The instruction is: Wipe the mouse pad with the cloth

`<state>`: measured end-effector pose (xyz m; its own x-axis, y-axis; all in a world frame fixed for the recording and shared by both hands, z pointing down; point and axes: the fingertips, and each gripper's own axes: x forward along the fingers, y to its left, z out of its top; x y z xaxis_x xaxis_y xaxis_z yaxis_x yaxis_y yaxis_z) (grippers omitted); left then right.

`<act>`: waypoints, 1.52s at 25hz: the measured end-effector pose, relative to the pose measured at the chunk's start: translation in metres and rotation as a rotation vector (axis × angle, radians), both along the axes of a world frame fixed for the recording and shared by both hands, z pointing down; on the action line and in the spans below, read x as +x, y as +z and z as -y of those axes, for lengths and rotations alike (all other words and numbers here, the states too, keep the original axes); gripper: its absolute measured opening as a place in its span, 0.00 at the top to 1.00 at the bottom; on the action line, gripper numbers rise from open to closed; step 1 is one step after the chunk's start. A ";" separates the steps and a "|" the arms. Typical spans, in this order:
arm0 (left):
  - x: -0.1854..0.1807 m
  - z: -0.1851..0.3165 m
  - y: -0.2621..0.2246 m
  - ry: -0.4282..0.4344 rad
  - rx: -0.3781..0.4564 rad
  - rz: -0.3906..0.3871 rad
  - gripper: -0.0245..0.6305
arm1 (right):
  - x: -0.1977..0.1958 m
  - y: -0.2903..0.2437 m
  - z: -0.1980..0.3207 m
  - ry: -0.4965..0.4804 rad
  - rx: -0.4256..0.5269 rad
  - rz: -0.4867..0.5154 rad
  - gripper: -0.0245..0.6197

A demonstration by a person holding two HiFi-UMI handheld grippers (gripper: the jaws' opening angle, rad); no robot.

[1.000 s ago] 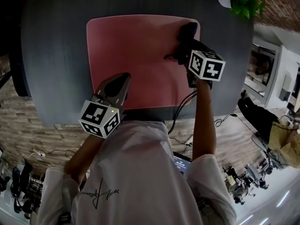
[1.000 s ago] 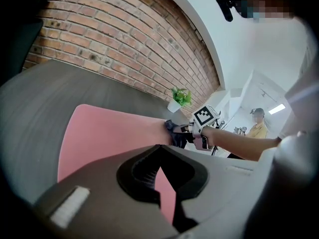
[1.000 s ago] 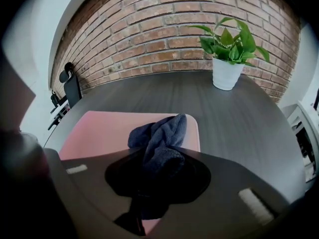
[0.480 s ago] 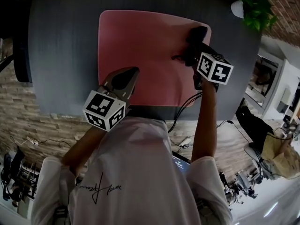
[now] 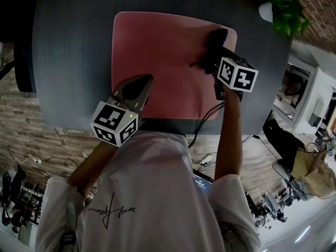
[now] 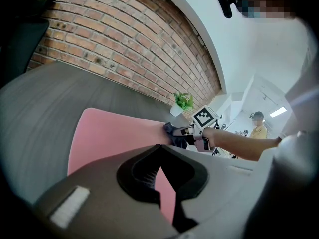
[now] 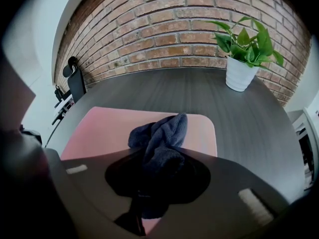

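My right gripper (image 7: 158, 158) is clamped on the bunched dark blue terry cloth (image 7: 162, 133), which spills out forward between the jaws. Its loose end rests on the flat pink rectangular mouse pad (image 5: 163, 56), right at the pad's far right corner. From that corner almost all of the pad's surface lies to my left and back toward my body. The pad's long axis runs left to right across the round dark grey bench (image 5: 73, 62). I judge that the coming stroke should drag the cloth leftward along the far edge, then come back in rows nearer to me.

My left gripper (image 6: 159, 153) has its jaws together at the tips, with only a thin sliver of pink showing behind them and nothing held. It hangs over the pad's near left part, pointing across the pad toward the cloth. I cannot tell whether it presses on the pad or hovers just above it. It is well apart from the cloth, so the wiping belongs to the right gripper alone.

A small green plant in a white pot (image 7: 240, 71) stands on the bench beyond the pad's right end, off the line of a leftward sweep.
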<state>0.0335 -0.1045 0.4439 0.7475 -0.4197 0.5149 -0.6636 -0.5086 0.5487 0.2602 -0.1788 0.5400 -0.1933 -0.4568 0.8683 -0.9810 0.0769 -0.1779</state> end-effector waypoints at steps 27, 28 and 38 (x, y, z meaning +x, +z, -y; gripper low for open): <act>-0.033 0.012 0.003 -0.058 -0.012 -0.010 0.96 | -0.054 0.000 0.010 -0.023 -0.005 0.037 0.81; -0.035 0.012 0.002 -0.059 -0.013 -0.010 0.96 | -0.055 -0.001 0.010 -0.023 -0.005 0.038 0.81; -0.045 0.015 0.004 -0.061 -0.012 -0.017 0.96 | -0.076 0.000 0.009 -0.048 -0.005 0.048 0.81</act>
<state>-0.0111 -0.1196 0.4483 0.7294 -0.4589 0.5073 -0.6836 -0.4607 0.5661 0.1847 -0.1879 0.5398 -0.2562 -0.4414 0.8600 -0.9666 0.1230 -0.2249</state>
